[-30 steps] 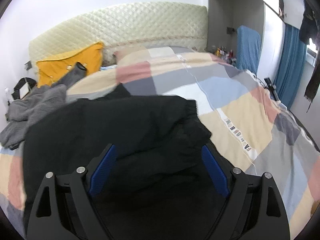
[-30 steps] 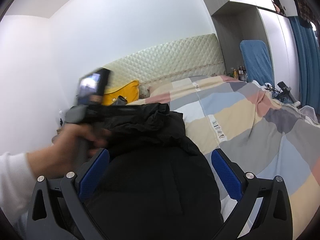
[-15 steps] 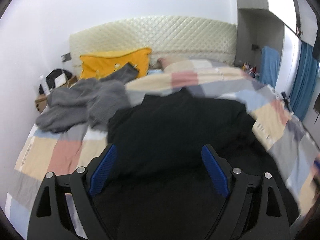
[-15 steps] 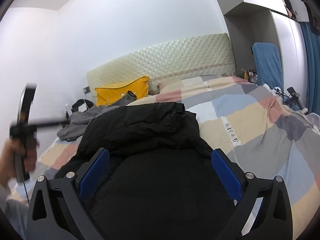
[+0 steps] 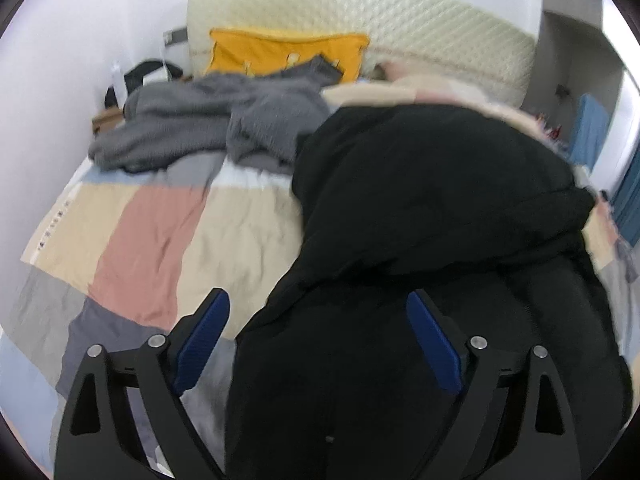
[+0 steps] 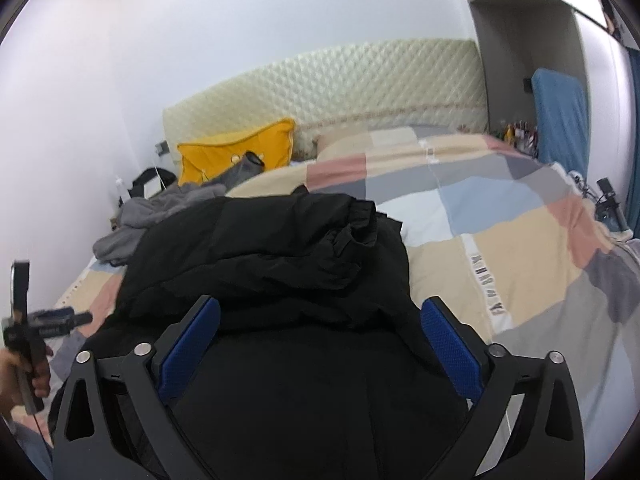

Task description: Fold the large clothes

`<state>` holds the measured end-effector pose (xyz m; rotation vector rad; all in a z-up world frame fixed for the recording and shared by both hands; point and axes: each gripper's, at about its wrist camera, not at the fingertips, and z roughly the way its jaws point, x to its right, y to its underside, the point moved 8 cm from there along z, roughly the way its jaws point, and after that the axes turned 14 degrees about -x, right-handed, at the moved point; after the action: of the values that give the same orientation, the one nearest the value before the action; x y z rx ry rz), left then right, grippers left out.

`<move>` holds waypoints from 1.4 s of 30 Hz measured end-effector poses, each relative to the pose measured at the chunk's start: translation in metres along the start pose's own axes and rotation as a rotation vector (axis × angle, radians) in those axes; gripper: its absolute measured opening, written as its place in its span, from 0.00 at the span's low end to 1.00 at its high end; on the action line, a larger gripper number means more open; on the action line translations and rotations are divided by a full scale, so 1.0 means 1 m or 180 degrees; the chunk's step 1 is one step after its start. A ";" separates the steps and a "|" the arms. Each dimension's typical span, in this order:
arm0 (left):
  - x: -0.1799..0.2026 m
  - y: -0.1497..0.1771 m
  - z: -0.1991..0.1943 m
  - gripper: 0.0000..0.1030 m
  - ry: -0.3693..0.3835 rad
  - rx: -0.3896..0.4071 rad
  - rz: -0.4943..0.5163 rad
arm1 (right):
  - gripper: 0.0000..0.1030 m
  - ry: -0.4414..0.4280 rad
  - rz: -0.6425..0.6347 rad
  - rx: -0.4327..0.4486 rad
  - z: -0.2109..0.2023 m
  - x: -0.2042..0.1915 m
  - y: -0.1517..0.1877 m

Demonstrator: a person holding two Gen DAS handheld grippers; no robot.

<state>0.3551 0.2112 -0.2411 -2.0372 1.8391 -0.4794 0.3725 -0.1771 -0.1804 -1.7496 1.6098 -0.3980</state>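
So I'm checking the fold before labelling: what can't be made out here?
- Black jacket: near end cut off by the lower edge in both views.
- Quilt beneath it: hidden by the jacket.
- Nightstand bottles: too small.
- Left view: motion-blurred.
- Left gripper in right view: blurred.

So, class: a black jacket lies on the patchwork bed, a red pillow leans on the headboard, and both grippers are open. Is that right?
Not quite. The pillow is yellow, not red, as the right wrist view shows. The rest stands: the black jacket lies on the patchwork bed, the pillow leans on the headboard, and the left gripper and right gripper are open.
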 end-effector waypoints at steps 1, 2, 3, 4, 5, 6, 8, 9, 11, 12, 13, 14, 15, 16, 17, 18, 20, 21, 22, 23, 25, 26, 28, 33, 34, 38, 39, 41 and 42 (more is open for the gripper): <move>-0.003 0.001 0.009 0.88 -0.0022 -0.0072 -0.0013 | 0.93 -0.0035 0.0022 -0.0037 0.008 0.002 -0.005; -0.004 0.003 0.016 0.88 -0.0013 -0.0134 -0.0019 | 0.91 -0.0075 0.0040 -0.0088 0.019 0.004 -0.011; -0.003 0.004 0.025 0.88 0.0015 -0.0216 -0.0013 | 0.88 -0.0088 0.0039 -0.0111 0.026 0.004 -0.016; -0.001 0.005 0.032 0.88 0.0023 -0.0267 0.0004 | 0.84 -0.0095 0.0027 -0.0132 0.035 0.005 -0.022; 0.001 0.005 0.036 0.88 -0.0017 -0.0279 0.0024 | 0.83 -0.0105 0.0017 -0.0144 0.042 0.004 -0.026; 0.003 0.004 0.042 0.88 -0.0086 -0.0283 0.0065 | 0.80 -0.0123 0.0003 -0.0163 0.052 0.004 -0.032; 0.006 0.000 0.051 0.88 -0.0193 -0.0285 0.0118 | 0.73 -0.0124 -0.0004 -0.0178 0.065 0.005 -0.039; 0.007 -0.003 0.056 0.88 -0.0231 -0.0288 0.0103 | 0.70 -0.0127 0.0005 -0.0160 0.071 0.007 -0.042; 0.009 -0.005 0.062 0.88 -0.0238 -0.0310 0.0050 | 0.66 -0.0105 0.0081 -0.0106 0.080 0.017 -0.044; 0.009 -0.006 0.065 0.88 -0.0259 -0.0318 0.0048 | 0.62 -0.0110 0.0098 -0.0117 0.085 0.022 -0.043; 0.009 -0.007 0.069 0.88 -0.0312 -0.0316 0.0076 | 0.58 -0.0089 0.0073 -0.0123 0.089 0.027 -0.042; 0.009 -0.008 0.071 0.88 -0.0383 -0.0314 0.0090 | 0.57 -0.0061 0.0048 -0.0120 0.091 0.029 -0.042; 0.009 -0.009 0.075 0.88 -0.0470 -0.0322 0.0095 | 0.55 -0.0031 0.0026 -0.0128 0.094 0.034 -0.042; 0.007 -0.010 0.078 0.88 -0.0516 -0.0325 0.0083 | 0.53 -0.0044 0.0030 -0.0154 0.098 0.036 -0.043; 0.006 -0.011 0.080 0.88 -0.0544 -0.0321 0.0063 | 0.52 -0.0103 0.0048 -0.0194 0.102 0.038 -0.043; 0.004 -0.013 0.083 0.88 -0.0573 -0.0311 0.0034 | 0.52 -0.0182 0.0068 -0.0223 0.105 0.038 -0.043; 0.001 -0.017 0.085 0.88 -0.0666 -0.0252 -0.0012 | 0.52 -0.0172 -0.0027 -0.0238 0.108 0.032 -0.045; -0.001 -0.020 0.085 0.88 -0.0725 -0.0199 -0.0023 | 0.52 -0.0145 -0.0092 -0.0247 0.110 0.028 -0.047; -0.003 -0.023 0.085 0.88 -0.0770 -0.0139 -0.0035 | 0.51 -0.0105 -0.0166 -0.0254 0.111 0.024 -0.048; -0.005 -0.026 0.083 0.88 -0.0799 -0.0092 -0.0060 | 0.50 -0.0076 -0.0201 -0.0257 0.113 0.022 -0.049; -0.009 -0.032 0.079 0.89 -0.0815 -0.0012 -0.0135 | 0.43 -0.0061 -0.0175 -0.0293 0.116 0.021 -0.049; -0.013 -0.034 0.075 0.89 -0.0819 0.0042 -0.0197 | 0.39 -0.0031 -0.0159 -0.0327 0.116 0.021 -0.049; -0.021 -0.038 0.066 0.89 -0.0799 0.0146 -0.0320 | 0.22 -0.0084 -0.0196 -0.0310 0.112 0.013 -0.050; -0.039 -0.045 0.052 0.89 -0.0883 0.0303 -0.0548 | 0.14 -0.0235 -0.0335 -0.0233 0.096 -0.013 -0.054; -0.044 -0.045 0.052 0.89 -0.0878 0.0295 -0.0617 | 0.13 -0.0235 -0.0376 -0.0230 0.095 -0.018 -0.054; -0.059 -0.042 0.055 0.89 -0.0764 0.0213 -0.0854 | 0.12 -0.0090 -0.0501 -0.0210 0.098 -0.026 -0.050; -0.061 -0.041 0.058 0.89 -0.0731 0.0190 -0.0886 | 0.12 0.0023 -0.0550 -0.0196 0.100 -0.026 -0.049; -0.060 -0.039 0.061 0.89 -0.0730 0.0157 -0.0878 | 0.12 0.0218 -0.0636 -0.0176 0.107 -0.024 -0.045; -0.057 -0.039 0.061 0.89 -0.0744 0.0156 -0.0862 | 0.12 0.0310 -0.0668 -0.0192 0.111 -0.022 -0.042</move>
<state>0.4121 0.2739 -0.2768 -2.2143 1.4135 -0.3349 0.4729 -0.1253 -0.2242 -1.9803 1.5229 -0.5465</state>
